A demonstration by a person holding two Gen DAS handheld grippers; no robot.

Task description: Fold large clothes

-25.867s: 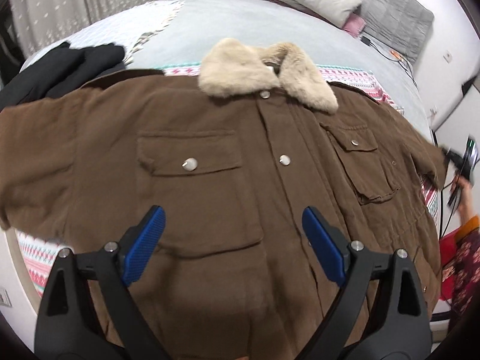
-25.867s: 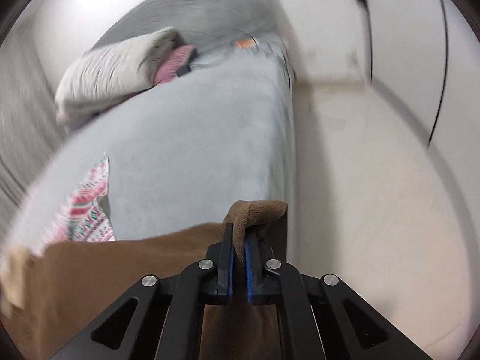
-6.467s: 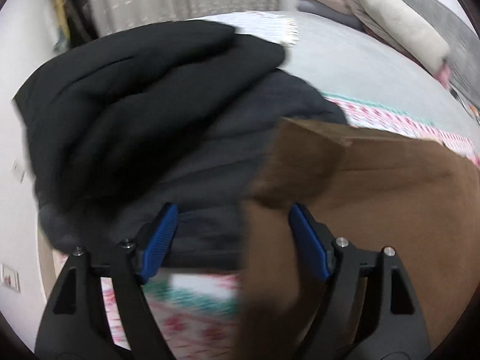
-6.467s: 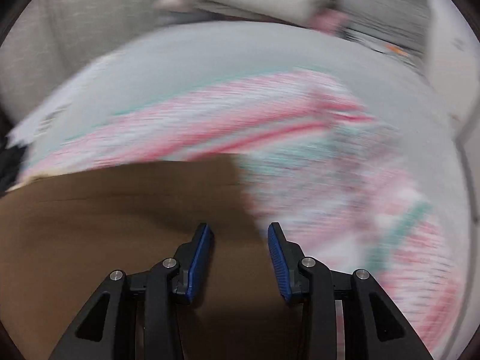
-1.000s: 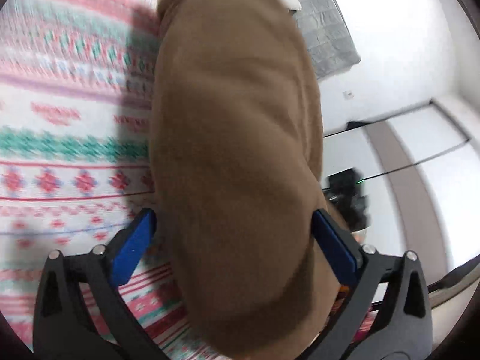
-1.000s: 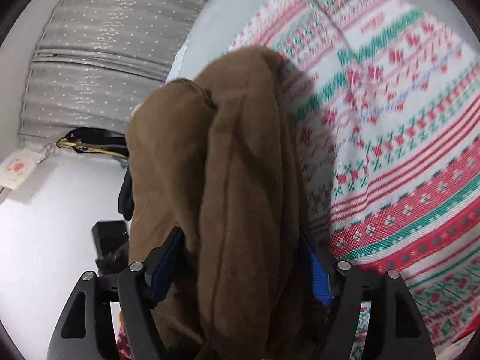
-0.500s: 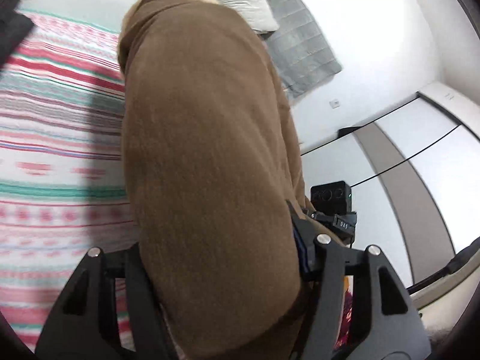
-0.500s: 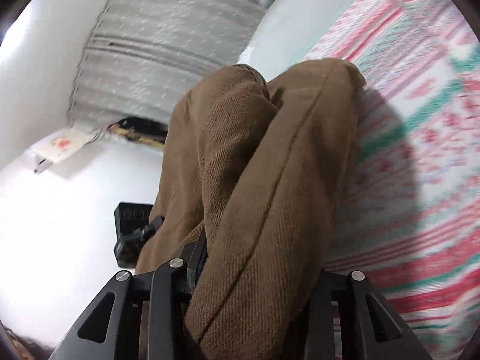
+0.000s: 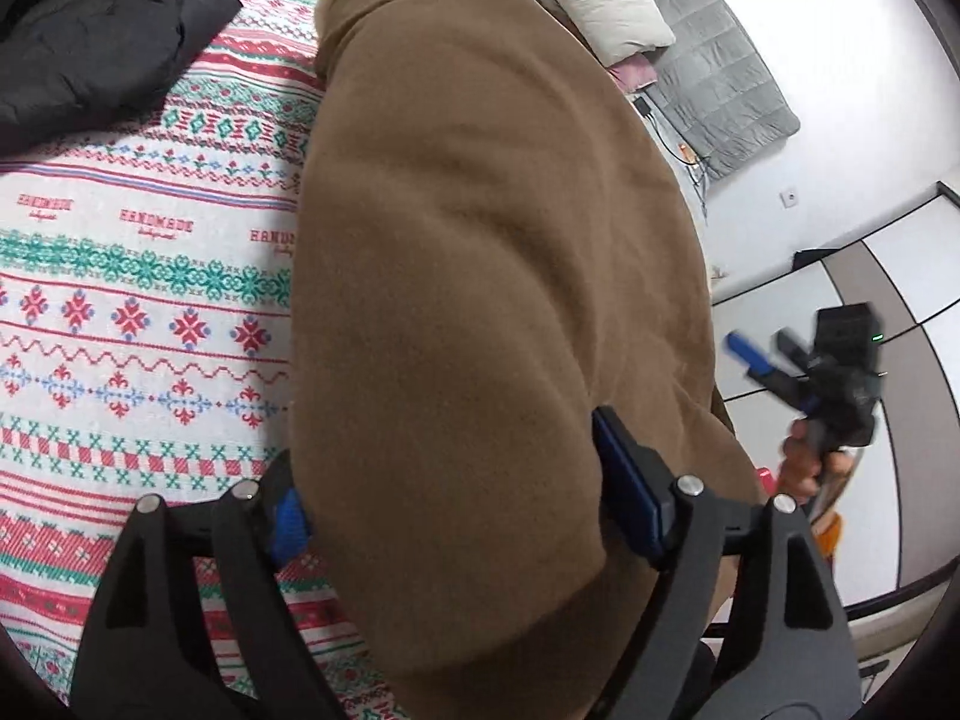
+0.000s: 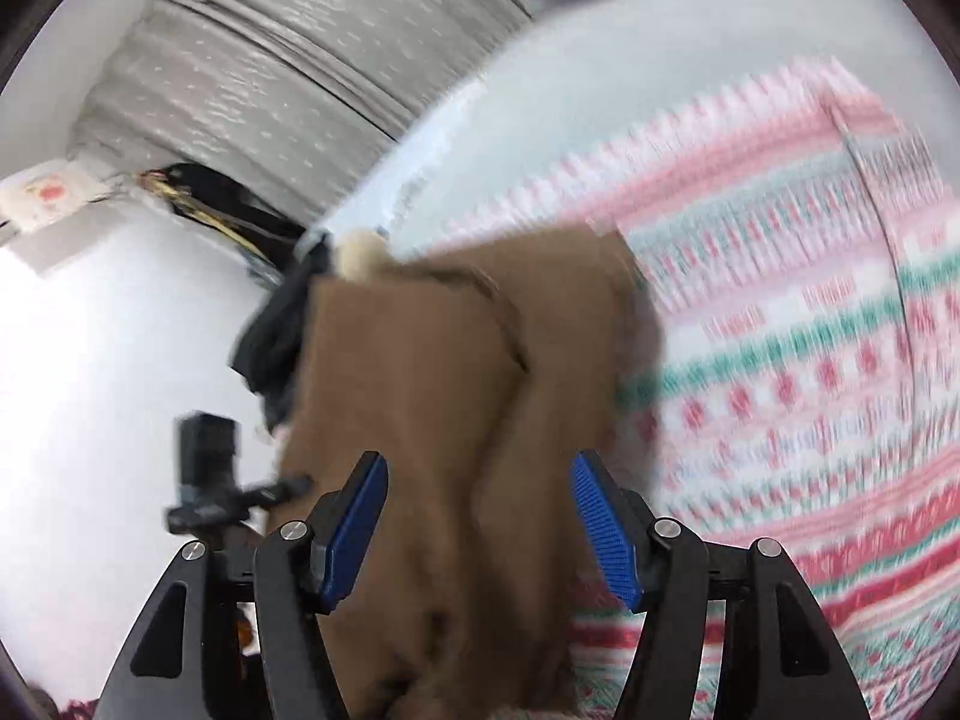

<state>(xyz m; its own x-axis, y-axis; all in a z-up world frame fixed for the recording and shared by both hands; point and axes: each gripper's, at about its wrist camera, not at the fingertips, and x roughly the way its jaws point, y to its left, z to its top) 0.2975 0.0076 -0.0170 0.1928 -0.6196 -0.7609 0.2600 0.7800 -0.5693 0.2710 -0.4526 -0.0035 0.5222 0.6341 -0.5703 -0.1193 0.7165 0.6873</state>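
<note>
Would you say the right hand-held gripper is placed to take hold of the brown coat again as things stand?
Probably yes: the right hand-held gripper is open, the folded brown coat lies just ahead of its fingers, and nothing sits between them.

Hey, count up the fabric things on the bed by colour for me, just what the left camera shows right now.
Brown: 1, the folded coat, clamped in the left tongs
Black: 1, a garment pile
Patterned red, green and white: 1, the blanket
Off-white: 1, a pillow
Grey: 1, a quilted cover
Total: 5
</note>
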